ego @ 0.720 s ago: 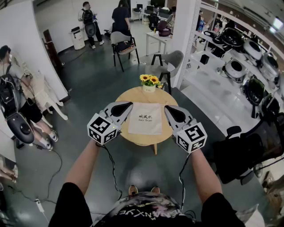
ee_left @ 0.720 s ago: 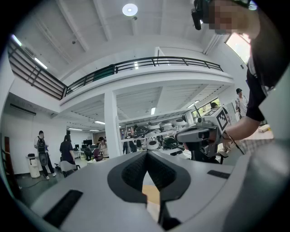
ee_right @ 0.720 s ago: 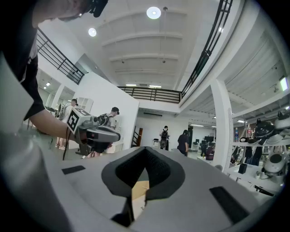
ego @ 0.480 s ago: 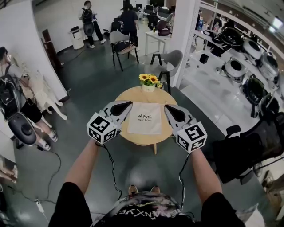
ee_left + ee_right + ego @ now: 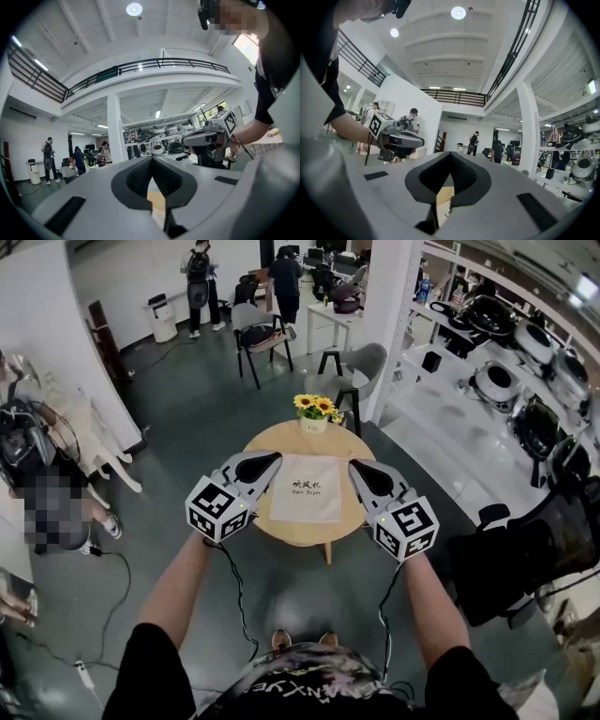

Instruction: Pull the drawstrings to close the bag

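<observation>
Now; left claw point(image 5: 270, 461) closed; right claw point(image 5: 357, 468) closed; bag point(image 5: 307, 489) on table point(image 5: 281, 439)

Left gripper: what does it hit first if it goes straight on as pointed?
Nothing near, it seems. The left gripper, shut, is level above the table; its own view looks across open room to a pillar. From the head view the sunflowers lie roughly on its line, likely lower; depth unclear.

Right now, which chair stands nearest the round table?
The grey chair, just behind the table and next to the white pillar. The black-framed chair stands much farther back across the floor.
</observation>
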`<state>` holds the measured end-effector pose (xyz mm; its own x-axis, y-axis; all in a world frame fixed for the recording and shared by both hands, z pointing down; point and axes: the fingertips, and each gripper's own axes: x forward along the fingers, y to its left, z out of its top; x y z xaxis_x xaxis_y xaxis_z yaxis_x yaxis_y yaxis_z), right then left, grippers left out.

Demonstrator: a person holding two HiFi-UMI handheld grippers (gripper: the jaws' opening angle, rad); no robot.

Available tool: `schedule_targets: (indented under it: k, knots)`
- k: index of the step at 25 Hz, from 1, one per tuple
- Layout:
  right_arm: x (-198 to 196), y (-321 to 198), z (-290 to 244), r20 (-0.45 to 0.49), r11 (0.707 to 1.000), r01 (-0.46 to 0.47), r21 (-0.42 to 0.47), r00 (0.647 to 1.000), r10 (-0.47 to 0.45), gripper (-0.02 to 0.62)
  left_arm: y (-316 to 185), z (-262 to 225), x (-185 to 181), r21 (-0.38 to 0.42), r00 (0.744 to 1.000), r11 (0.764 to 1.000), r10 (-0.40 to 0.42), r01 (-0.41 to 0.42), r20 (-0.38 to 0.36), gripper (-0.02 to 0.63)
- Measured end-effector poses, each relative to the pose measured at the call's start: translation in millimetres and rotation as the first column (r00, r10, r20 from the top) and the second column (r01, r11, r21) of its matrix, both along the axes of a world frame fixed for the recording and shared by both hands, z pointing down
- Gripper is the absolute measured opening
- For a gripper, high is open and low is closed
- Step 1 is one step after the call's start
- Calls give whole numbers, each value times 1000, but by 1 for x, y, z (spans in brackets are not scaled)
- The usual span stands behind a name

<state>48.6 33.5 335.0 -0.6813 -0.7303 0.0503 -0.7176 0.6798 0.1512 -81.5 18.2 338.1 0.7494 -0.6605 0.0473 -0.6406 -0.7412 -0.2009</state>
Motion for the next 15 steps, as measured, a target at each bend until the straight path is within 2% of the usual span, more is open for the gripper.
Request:
schedule_targets:
  k: [15]
  knots:
    - [1, -3, 7, 23, 1000, 0, -30, 1000, 1, 2, -3, 8, 0, -7, 1000, 1000, -10, 10, 22, 11]
